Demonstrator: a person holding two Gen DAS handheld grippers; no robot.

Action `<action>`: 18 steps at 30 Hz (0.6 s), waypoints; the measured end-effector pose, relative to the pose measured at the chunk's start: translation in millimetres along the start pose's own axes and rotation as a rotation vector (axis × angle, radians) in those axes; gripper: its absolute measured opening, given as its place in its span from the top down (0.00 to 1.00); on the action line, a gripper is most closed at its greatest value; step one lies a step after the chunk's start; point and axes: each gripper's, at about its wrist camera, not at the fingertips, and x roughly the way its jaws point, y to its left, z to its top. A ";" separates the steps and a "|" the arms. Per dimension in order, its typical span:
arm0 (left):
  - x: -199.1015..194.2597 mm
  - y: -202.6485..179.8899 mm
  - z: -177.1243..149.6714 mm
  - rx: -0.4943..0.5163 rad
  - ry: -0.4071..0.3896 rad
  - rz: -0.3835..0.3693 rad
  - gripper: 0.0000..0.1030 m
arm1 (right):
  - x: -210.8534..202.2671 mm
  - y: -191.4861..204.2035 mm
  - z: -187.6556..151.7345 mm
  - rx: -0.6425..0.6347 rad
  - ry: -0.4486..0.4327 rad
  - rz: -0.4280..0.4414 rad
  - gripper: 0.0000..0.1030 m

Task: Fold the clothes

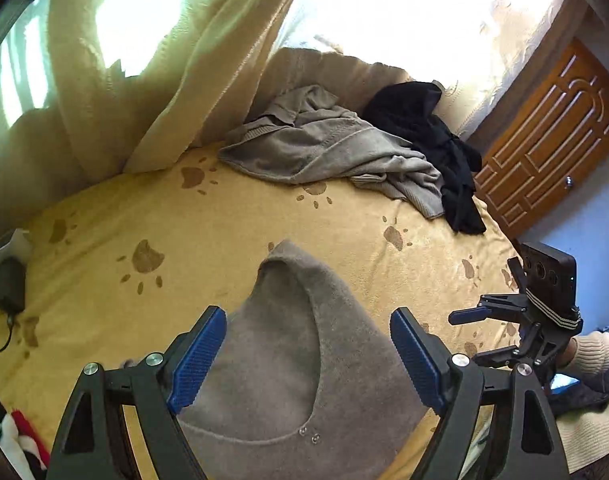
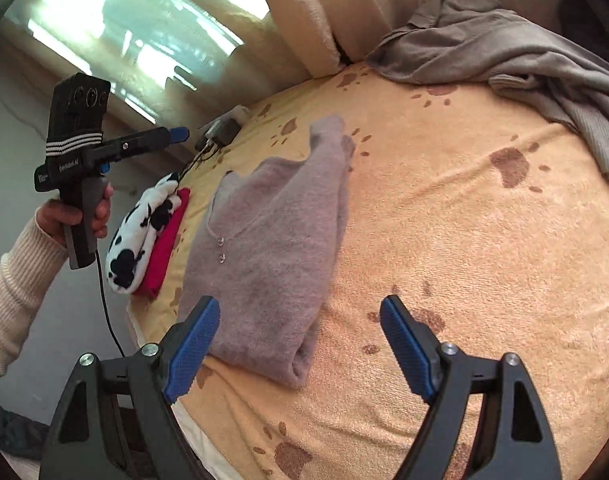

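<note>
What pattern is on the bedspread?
Yellow bedspread with brown paw prints, clearest in the right wrist view.

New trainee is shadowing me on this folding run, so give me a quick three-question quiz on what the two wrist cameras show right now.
1. True or false: the left gripper is shut on the folded taupe sweater.
2. Multiple choice: what lies beside the folded sweater at the bed edge? A) a black-and-white spotted cloth on a red one B) a pair of shoes C) a laptop
3. Fill in: the unfolded grey garment lies next to a ____ garment at the far side of the paw-print blanket.

Key: 1 false, both grippers are open; 2 A; 3 black.
</note>
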 end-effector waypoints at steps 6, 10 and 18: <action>62.3 20.1 39.6 0.302 0.158 0.016 0.17 | -2.5 -24.4 -8.9 0.117 -0.013 -0.081 0.17; 101.5 27.0 43.4 0.414 0.265 -0.125 0.17 | 4.0 -30.9 -22.7 0.251 -0.032 -0.098 0.17; 138.6 39.3 53.1 0.386 0.374 -0.302 0.30 | 23.7 -22.1 -39.3 0.322 0.005 -0.132 0.17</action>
